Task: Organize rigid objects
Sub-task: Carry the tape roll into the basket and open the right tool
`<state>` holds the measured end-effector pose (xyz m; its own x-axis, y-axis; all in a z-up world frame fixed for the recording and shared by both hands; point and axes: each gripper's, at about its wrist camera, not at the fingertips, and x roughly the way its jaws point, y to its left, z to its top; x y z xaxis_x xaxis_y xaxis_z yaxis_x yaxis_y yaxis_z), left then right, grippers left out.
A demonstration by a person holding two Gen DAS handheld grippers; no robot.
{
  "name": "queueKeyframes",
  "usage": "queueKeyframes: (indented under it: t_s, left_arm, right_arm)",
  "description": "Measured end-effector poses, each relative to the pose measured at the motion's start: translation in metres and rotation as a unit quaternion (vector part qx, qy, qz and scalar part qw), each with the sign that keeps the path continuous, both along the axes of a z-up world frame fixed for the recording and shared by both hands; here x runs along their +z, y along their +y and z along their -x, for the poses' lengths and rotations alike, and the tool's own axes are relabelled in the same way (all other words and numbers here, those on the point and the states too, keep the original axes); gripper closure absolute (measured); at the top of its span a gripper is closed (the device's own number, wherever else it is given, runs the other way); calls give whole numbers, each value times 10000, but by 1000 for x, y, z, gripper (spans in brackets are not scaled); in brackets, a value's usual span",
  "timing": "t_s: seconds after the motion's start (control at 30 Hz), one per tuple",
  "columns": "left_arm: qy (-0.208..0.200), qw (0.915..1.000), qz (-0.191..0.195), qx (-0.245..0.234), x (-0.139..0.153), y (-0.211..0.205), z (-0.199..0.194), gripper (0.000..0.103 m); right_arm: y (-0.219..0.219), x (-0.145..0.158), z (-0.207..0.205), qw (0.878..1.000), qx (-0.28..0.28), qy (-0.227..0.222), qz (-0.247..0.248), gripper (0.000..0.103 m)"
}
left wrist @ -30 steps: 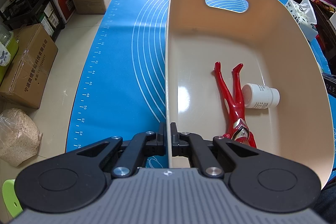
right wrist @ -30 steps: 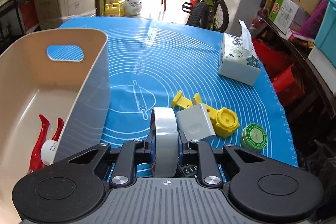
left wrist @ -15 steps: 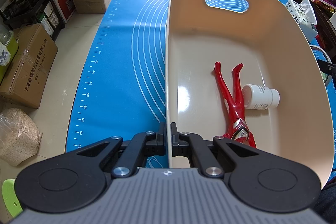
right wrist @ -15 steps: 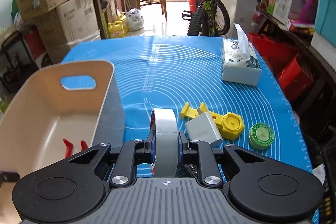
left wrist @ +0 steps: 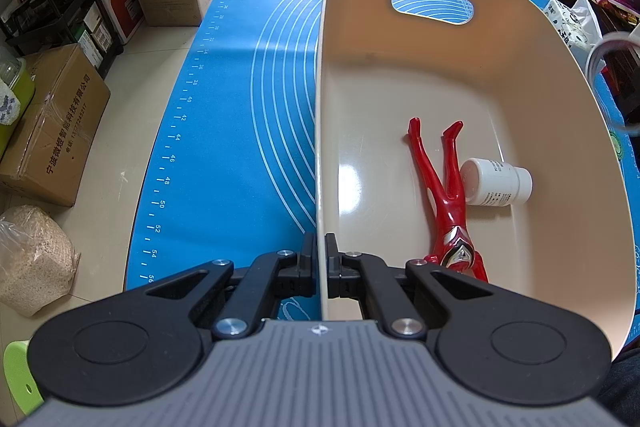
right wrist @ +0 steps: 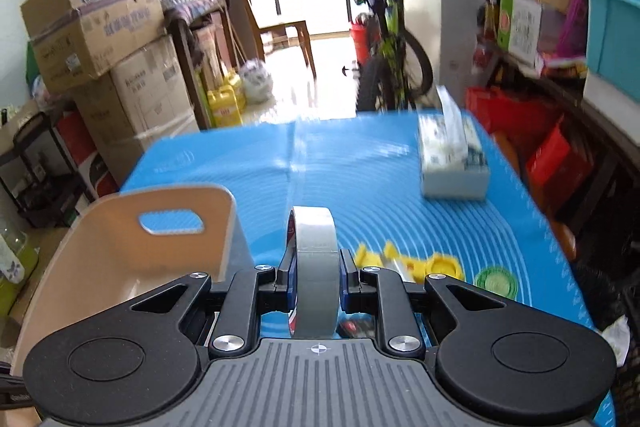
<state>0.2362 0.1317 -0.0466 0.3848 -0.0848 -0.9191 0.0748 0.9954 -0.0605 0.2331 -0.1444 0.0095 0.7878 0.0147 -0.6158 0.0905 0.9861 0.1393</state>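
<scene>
Upright, a grey tape roll (right wrist: 316,267) (red-edged core) sits clamped in the right gripper (right wrist: 315,281).

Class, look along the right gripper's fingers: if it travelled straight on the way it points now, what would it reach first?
The right gripper, shut on the tape roll, points across the blue mat. Nothing stands directly ahead; it likely meets the mat first, though blur leaves depth unclear.

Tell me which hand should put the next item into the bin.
Right. The right gripper is shut on the tape roll, raised beside the bin. The left gripper is clamped on the bin's wall, steadying it, so it isn't free.
</scene>
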Motion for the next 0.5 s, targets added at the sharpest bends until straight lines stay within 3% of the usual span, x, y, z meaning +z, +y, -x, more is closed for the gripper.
queueKeyframes:
  t_s: [0.27,0.5]
  left_arm:
    - [-1,10000,-1,2,0,0,0,99]
    - [-12,10000,6,0,0,2,1,99]
  right_arm:
    - [41,31,7,9974,572,-433,-112,73]
    - [92,6,7,9932,1161,-71,-78,73]
